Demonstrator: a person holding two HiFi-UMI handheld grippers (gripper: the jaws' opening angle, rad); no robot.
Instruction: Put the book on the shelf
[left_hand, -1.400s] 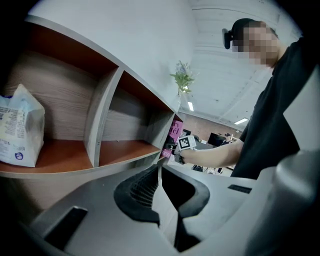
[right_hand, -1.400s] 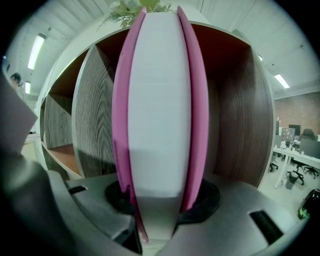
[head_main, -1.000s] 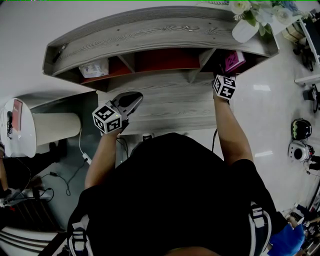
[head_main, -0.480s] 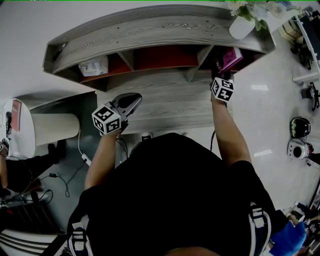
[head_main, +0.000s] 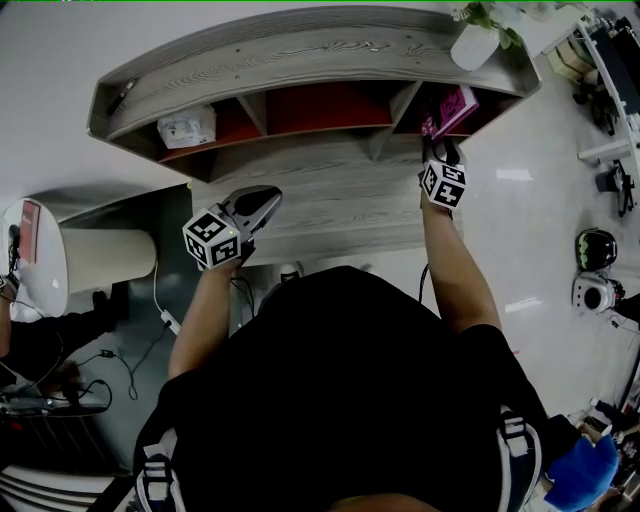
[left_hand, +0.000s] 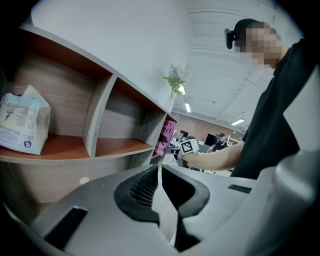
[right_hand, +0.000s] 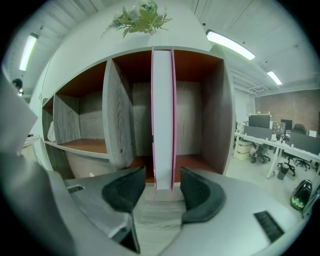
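Note:
The pink-covered book (head_main: 452, 108) stands upright in the rightmost compartment of the grey wooden shelf (head_main: 330, 60), near its front edge. In the right gripper view the book's white page edge (right_hand: 162, 115) faces me. My right gripper (right_hand: 162, 187) is open, its pads on either side of the book's lower edge with a gap on each side. From the head view the right gripper (head_main: 438, 150) sits just in front of that compartment. My left gripper (head_main: 268, 197) hovers over the desk surface, shut and empty (left_hand: 160, 172); from it the book (left_hand: 168, 136) shows far off.
A white packet (head_main: 187, 129) lies in the left compartment (left_hand: 22, 125). The middle compartment holds nothing. A white vase with flowers (head_main: 475, 40) stands on the shelf top, above the book's compartment. A round white table (head_main: 40, 255) is at the left, and small machines (head_main: 597, 290) sit on the floor at the right.
The book now sits further into the right compartment, and my right gripper has drawn back a little from it. The left gripper has stayed where it was.

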